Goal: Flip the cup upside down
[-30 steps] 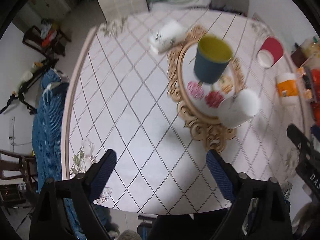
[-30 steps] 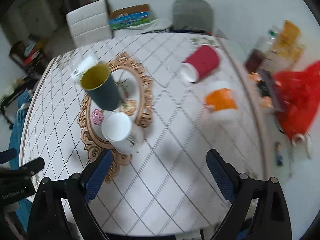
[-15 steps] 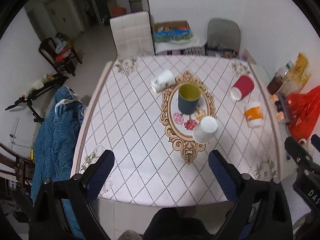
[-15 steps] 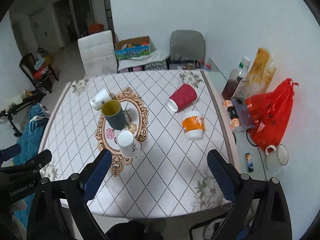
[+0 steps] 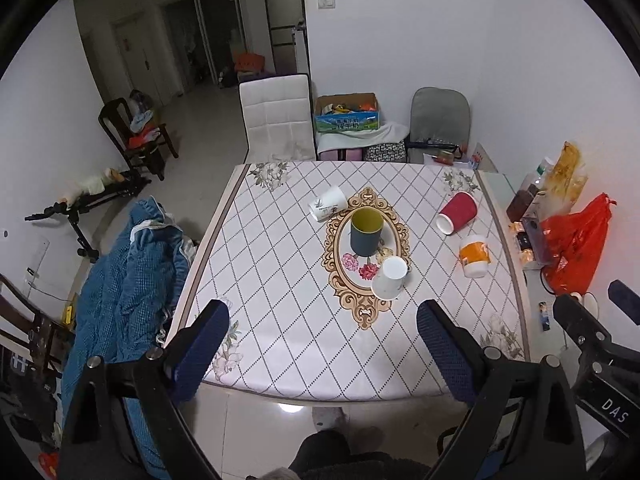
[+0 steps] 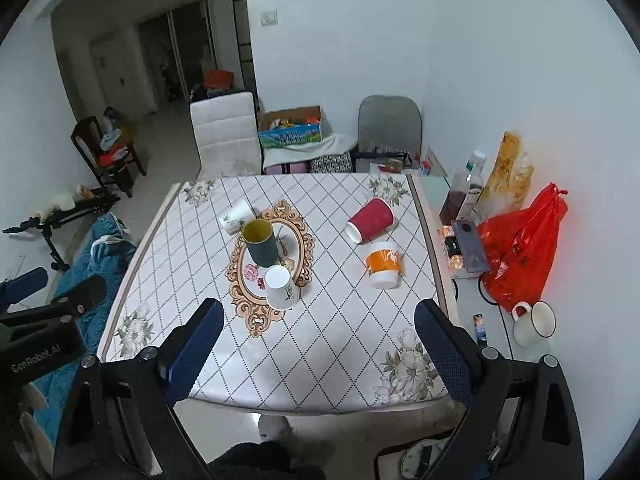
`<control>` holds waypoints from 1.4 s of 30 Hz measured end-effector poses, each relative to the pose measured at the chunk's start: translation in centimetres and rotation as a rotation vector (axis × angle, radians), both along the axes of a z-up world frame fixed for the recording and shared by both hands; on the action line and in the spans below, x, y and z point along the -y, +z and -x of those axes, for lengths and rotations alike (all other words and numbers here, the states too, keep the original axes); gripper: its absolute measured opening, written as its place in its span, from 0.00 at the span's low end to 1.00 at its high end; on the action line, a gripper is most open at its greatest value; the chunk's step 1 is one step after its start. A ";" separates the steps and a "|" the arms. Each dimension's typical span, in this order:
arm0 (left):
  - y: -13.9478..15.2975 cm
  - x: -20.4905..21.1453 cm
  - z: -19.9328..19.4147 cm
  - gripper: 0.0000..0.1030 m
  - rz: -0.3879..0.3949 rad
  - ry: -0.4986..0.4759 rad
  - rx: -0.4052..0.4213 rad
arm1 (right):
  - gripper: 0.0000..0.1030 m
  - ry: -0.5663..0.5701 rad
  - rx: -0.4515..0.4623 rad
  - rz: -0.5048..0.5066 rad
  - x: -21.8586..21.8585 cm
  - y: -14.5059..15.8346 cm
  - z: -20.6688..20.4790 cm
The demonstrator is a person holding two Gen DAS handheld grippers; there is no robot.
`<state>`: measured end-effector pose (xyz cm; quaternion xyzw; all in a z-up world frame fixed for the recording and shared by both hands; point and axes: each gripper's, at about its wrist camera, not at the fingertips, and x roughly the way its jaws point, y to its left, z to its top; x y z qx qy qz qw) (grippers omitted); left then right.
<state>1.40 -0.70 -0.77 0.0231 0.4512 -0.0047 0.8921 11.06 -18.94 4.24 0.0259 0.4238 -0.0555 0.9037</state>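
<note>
While both grippers, left gripper (image 5: 322, 340) and right gripper (image 6: 318, 340), gape empty, the dark cup (image 5: 366, 231) stands upright

Near half of counter (image 5: 280, 344) lies bare. White cup (image 5: 389, 278) stands just before the dark cup (image 5: 366, 232); both its flanks are open.

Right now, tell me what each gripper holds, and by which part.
Nothing is held. The left gripper and the right gripper are both open, hanging above the near edge of the table, apart from every cup.
</note>
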 end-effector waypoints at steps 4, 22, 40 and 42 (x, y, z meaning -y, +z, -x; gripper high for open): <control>1.2 0.2 1.6 0.93 0.004 0.003 0.026 | 0.95 0.019 0.021 0.009 -0.5 1.7 1.6; 2.9 0.4 4.1 0.93 0.017 0.015 0.048 | 0.95 0.047 0.035 0.020 -0.4 4.1 2.9; 3.4 1.0 4.7 0.93 0.014 0.014 0.055 | 0.97 0.043 0.035 0.009 1.1 4.0 2.3; 3.4 1.0 4.6 0.93 0.014 0.014 0.054 | 0.97 0.044 0.033 0.006 1.1 4.0 2.3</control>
